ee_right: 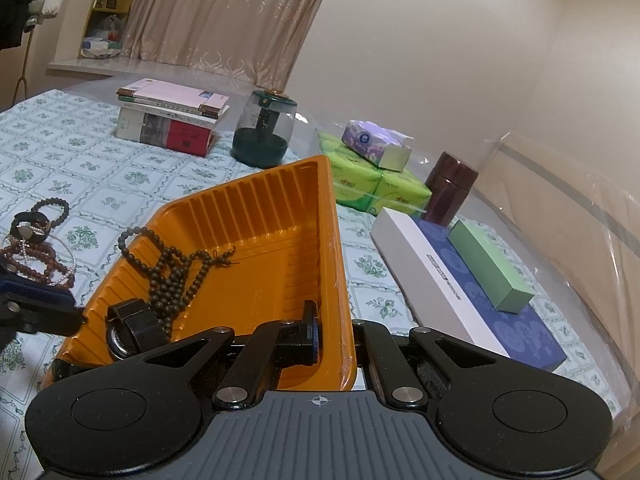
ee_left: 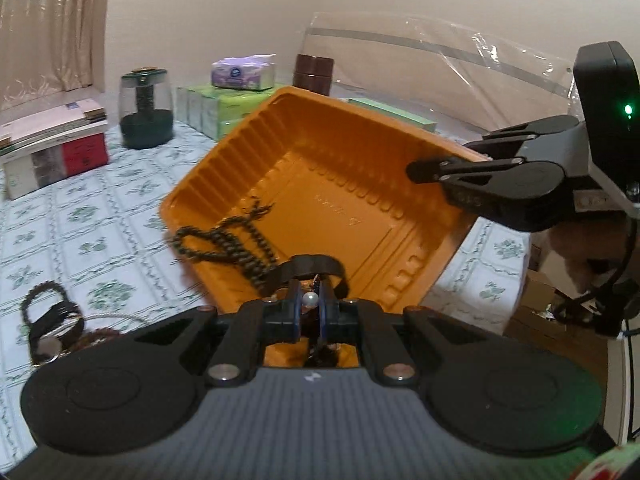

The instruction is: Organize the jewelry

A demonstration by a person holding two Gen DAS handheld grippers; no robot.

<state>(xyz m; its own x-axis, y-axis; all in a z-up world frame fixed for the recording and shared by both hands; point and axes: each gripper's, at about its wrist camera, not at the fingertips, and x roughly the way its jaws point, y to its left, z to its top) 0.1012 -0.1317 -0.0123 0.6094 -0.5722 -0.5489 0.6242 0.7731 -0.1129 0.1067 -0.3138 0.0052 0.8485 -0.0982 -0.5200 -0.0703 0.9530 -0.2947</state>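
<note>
An orange plastic tray [ee_left: 320, 152] [ee_right: 256, 216] is tilted above the flowered cloth. My right gripper [ee_right: 336, 340] is shut on the tray's rim and holds it up; it also shows in the left wrist view [ee_left: 432, 170]. A dark bead necklace [ee_left: 232, 240] [ee_right: 176, 276] lies in the tray, hanging partly over its edge. A black strap watch [ee_right: 132, 328] lies in the tray's low corner. My left gripper [ee_left: 310, 304] is shut at the tray's near edge with a small pearl [ee_left: 309, 299] between its pads, below the black strap [ee_left: 316, 264].
More bracelets and bead strings [ee_left: 52, 328] [ee_right: 32, 240] lie on the cloth at left. Stacked books [ee_right: 172, 120], a dark glass jar [ee_right: 264, 132], tissue packs [ee_right: 372, 168], a brown flask [ee_right: 450, 192] and flat boxes [ee_right: 472, 276] stand behind and right.
</note>
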